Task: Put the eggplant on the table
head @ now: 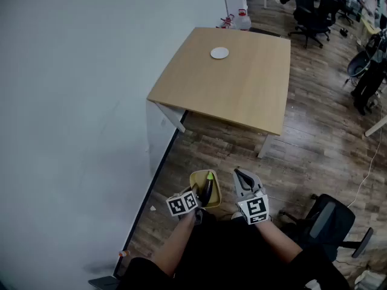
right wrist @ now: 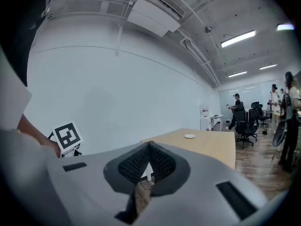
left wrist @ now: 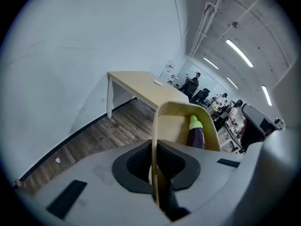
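A purple eggplant (head: 207,188) with a green cap lies in a shallow yellow bowl (head: 216,193). My left gripper (head: 196,193) is shut on that bowl's near rim, low in the head view, over the wooden floor. In the left gripper view the bowl's rim (left wrist: 207,117) rises edge-on between the jaws of the left gripper (left wrist: 153,147), with the eggplant (left wrist: 196,133) against its far side. My right gripper (head: 243,177) hangs just right of the bowl, shut and holding nothing; the right gripper (right wrist: 149,145) points toward the light wooden table (head: 242,89), which stands some way ahead.
A small white plate (head: 219,53) sits near the table's far edge. A white wall (head: 72,101) runs along the left. A black office chair (head: 329,222) stands close on the right, and more chairs (head: 311,11) and people are at the back.
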Available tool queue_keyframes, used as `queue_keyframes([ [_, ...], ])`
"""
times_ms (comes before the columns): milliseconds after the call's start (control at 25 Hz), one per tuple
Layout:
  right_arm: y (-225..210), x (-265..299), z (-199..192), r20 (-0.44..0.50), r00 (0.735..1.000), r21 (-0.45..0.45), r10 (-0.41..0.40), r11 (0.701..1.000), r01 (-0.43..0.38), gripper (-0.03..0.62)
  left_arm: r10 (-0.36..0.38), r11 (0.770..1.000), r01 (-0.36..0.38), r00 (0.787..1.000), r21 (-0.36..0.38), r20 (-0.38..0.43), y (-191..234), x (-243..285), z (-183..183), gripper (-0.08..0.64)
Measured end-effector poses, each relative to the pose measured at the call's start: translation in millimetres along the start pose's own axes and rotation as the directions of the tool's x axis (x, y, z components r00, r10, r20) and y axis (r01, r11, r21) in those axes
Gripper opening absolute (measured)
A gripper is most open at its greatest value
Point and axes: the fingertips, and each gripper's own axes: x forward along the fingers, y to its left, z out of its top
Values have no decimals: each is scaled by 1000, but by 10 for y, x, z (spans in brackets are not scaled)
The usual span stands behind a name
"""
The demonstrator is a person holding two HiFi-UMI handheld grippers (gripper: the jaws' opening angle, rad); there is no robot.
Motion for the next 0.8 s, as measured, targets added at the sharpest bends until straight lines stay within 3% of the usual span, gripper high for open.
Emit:
queue_keyframes([
  [200, 0, 3, -153, -16, 999, 70, 50, 996, -48, 59, 5, 1000, -5, 1000, -29, 3, -34, 3, -110, 20],
  [360, 12, 162, -219, -39, 997, 72, 60, 996, -57, 60, 21, 999, -21, 1000, -40, 1, 102, 64, -52, 20],
  [600, -14, 527, -340, -87, 995, 73, 45, 997, -39, 60, 23, 999, -24, 1000, -28, -21, 315, 254, 140, 20],
  [800, -119, 994, -440, -131, 991, 91, 12, 996, 0, 60, 13, 999, -14, 999, -30, -43, 580, 548, 518, 20],
])
